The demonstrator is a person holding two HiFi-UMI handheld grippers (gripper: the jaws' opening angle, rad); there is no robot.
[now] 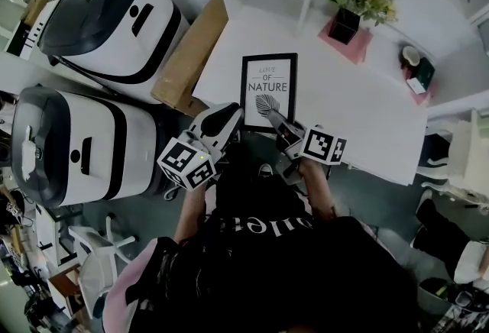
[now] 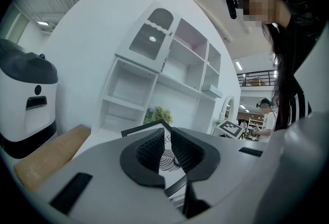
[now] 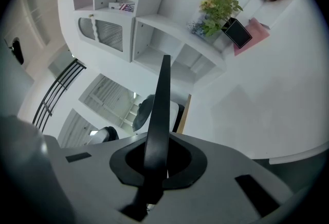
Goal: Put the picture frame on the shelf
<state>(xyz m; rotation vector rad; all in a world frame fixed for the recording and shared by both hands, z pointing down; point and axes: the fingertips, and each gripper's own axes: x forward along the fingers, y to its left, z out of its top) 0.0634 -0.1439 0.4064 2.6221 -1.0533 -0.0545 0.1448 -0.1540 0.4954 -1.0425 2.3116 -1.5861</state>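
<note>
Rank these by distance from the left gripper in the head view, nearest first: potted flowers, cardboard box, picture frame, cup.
1. picture frame: its lower-left corner sits at the tips of the left gripper.
2. cardboard box: up and to the left, beside the left edge of the table.
3. potted flowers: at the table's back, to the right.
4. cup: at the table's far right end.

The picture frame's (image 1: 268, 91) lower edge is hidden, and its smallest print is illegible.
</note>
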